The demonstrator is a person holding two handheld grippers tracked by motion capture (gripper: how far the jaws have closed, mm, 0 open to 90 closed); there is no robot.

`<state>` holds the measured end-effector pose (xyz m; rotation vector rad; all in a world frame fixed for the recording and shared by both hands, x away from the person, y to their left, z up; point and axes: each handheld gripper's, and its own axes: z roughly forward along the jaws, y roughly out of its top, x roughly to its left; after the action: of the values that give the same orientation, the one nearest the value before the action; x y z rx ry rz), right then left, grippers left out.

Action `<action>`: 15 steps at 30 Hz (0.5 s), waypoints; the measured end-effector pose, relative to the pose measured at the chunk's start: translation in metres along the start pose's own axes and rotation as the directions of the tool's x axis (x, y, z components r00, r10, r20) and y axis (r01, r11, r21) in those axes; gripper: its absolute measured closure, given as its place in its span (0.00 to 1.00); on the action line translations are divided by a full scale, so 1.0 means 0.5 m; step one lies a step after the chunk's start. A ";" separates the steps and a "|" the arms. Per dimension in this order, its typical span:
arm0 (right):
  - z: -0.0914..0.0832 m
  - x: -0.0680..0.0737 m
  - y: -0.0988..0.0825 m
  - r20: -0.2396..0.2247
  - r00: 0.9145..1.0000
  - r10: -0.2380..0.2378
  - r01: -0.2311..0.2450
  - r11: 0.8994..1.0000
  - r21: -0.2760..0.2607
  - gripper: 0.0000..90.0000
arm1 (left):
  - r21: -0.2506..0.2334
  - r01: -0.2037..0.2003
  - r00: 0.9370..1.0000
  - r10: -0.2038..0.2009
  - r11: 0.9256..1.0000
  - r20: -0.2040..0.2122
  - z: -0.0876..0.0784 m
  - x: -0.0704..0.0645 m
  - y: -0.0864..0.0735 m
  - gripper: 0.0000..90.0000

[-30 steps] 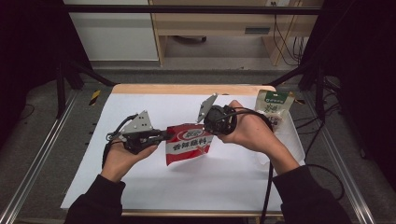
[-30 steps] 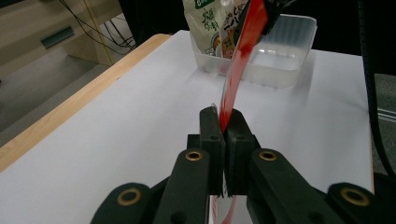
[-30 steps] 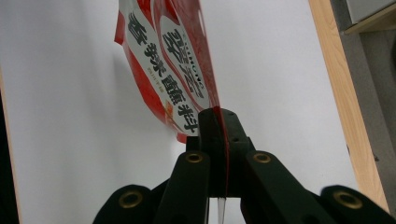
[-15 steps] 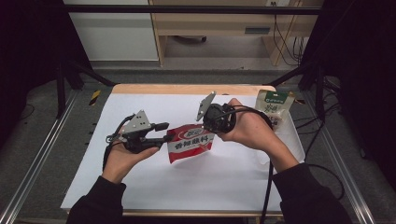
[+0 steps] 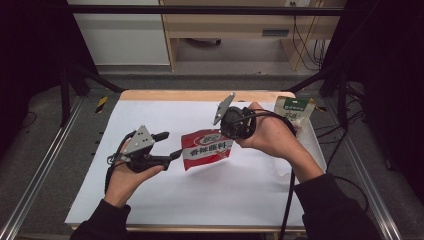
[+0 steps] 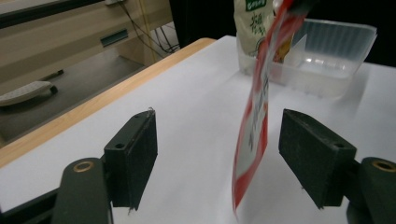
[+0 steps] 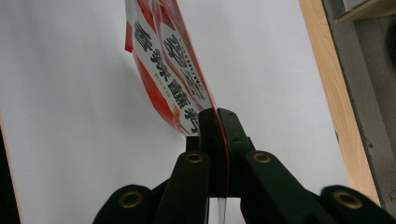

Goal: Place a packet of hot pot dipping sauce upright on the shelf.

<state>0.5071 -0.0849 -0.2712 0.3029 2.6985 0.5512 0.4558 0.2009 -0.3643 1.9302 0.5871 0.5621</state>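
Right gripper view puts the red-and-white packet (image 7: 163, 60) straight ahead of you: a flat, glossy foil pouch with a white band across its face carrying bold dark characters, red above and below, its skin lightly creased. Your right claw (image 7: 218, 122) is clamped tight on one sealed edge of it, the two black pads pressed together with only the thin film between them. From the high view the packet (image 5: 206, 148) hangs from that right claw (image 5: 231, 131) just above the middle of the desk (image 5: 165, 200), tilted, its free lower corner pointing toward your left hand.

In the left gripper view the same packet (image 6: 254, 126) shows edge-on, a thin red strip dangling between the pads of your left claw (image 6: 218, 158). Those jaws have just been opening and now stand wide; neither matte black rubbery pad touches the film. In the high view that left claw (image 5: 170, 146) sits just beside the packet's left edge.

The desk is covered with a smooth white sheet, and a light wooden strip borders its far side. At the far right corner sits a clear plastic tray (image 6: 327, 60), shallow and ribbed along its walls, and a pale pouch with a green top (image 5: 295, 111) stands at it.
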 end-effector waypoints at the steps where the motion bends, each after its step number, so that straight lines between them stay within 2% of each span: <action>1: -0.003 -0.002 -0.001 -0.001 1.000 0.007 -0.007 1.000 -0.003 1.00 | 0.013 -0.006 1.000 0.006 1.000 -0.016 -0.004 -0.002 -0.013 0.30; 5: -0.015 -0.008 -0.005 0.006 1.000 0.028 -0.028 1.000 0.003 1.00 | 0.070 -0.025 0.997 0.031 0.997 -0.076 -0.026 -0.003 -0.071 0.26; 8: -0.028 -0.013 -0.011 0.017 0.999 0.046 -0.046 0.999 0.004 1.00 | 0.086 -0.030 0.989 0.042 0.996 -0.140 -0.042 0.013 -0.107 0.24; 9: -0.033 -0.014 -0.013 0.021 0.998 0.055 -0.055 0.998 0.007 1.00 | 0.102 -0.020 0.987 0.036 0.995 -0.157 -0.046 0.020 -0.114 0.22; 11: -0.043 -0.017 -0.016 0.031 0.997 0.065 -0.066 0.998 0.013 1.00 | 0.074 0.042 0.984 -0.029 0.996 -0.173 -0.056 0.034 -0.124 0.20; 13: -0.056 -0.021 -0.021 0.041 0.996 0.081 -0.082 0.997 0.014 1.00 | 0.048 0.083 0.980 -0.073 0.995 -0.186 -0.063 0.043 -0.134 0.20; 15: -0.069 -0.025 -0.028 0.047 0.994 0.101 -0.102 0.995 0.012 1.00 | 0.062 0.088 0.977 -0.074 0.994 -0.202 -0.065 0.048 -0.147 0.20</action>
<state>0.5032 -0.1127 -0.2435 0.4531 2.6543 0.5471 0.4430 0.2661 -0.4153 1.9189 0.8201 0.6958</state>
